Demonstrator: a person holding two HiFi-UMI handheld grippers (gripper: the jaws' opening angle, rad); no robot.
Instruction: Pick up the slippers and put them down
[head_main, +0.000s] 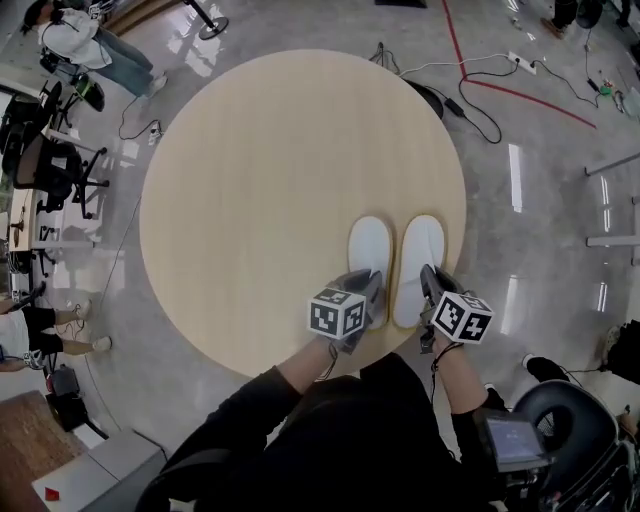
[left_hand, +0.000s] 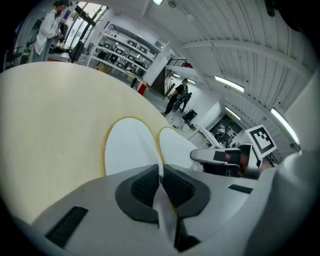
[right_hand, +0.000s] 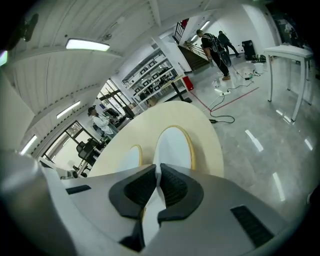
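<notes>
Your two white slippers lie side by side on the round table (head_main: 270, 170), close to its near edge. The left slipper (head_main: 367, 248) and the right slipper (head_main: 421, 252) sit just beside each other. Their long axes are parallel and run away from you, toes toward the table's middle and heels toward your hands.

Each heel points straight back into the tool behind it. Your left gripper (head_main: 372, 292) is clamped on the heel edge of the left slipper, with a thin white strip pinched between its pads. Your right gripper (head_main: 430, 283) is clamped the same way on the right slipper.

The soles look to be resting on the tabletop, so I judge that what is left is to let go and draw straight back toward yourself, along the slippers' length.

Count: two slippers, two grippers, one table.
</notes>
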